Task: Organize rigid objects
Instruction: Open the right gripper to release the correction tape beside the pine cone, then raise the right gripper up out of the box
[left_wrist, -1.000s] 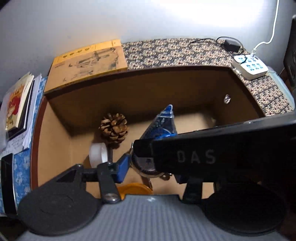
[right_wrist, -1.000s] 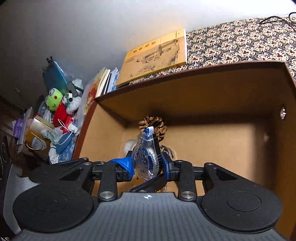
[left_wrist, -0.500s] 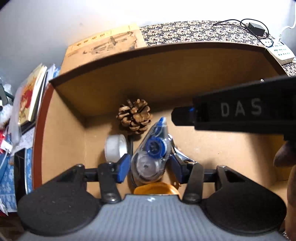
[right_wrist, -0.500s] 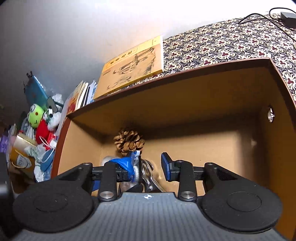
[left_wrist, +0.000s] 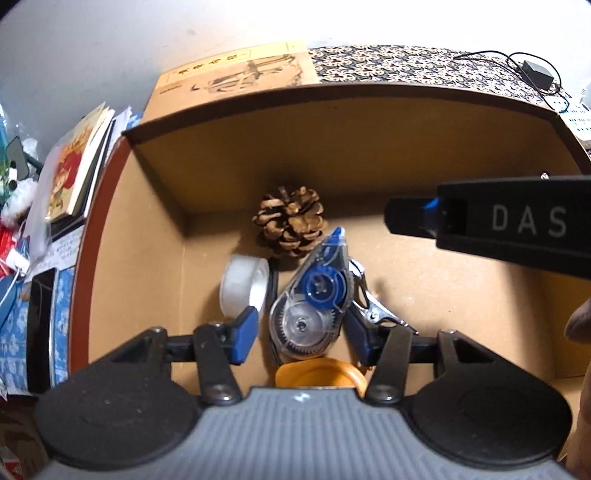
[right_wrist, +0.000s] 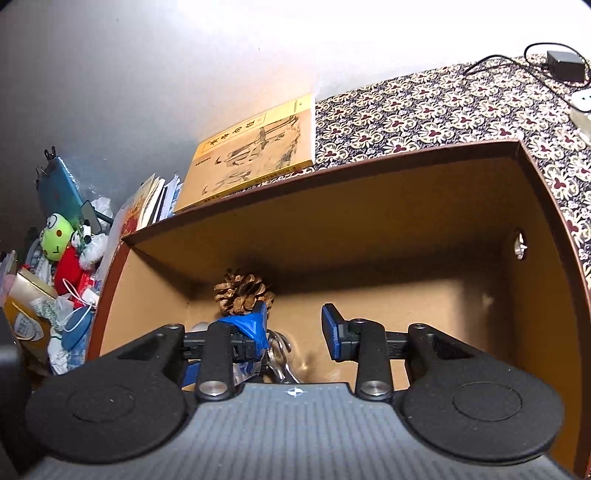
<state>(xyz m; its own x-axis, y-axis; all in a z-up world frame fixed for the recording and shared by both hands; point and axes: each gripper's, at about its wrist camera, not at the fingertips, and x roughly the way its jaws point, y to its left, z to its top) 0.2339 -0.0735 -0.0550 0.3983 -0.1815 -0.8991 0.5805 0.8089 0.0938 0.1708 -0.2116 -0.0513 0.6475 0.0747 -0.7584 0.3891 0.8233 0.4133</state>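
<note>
Clear-and-blue tape dispenser (left_wrist: 314, 299) now lying in box (left_wrist: 147, 236) beside pinecone (left_wrist: 291, 221) and tape roll (left_wrist: 243, 286), released from right gripper (right_wrist: 293, 328). Both grippers gaping, empty; left gripper (left_wrist: 301, 332) hovering over it. Looking like drop-off done.

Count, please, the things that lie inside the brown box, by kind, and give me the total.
Pine cone: 1
Roll of clear tape: 1
Correction tape dispenser: 1
Metal clip: 1
Orange thing, partly hidden: 1
Total: 5
</note>
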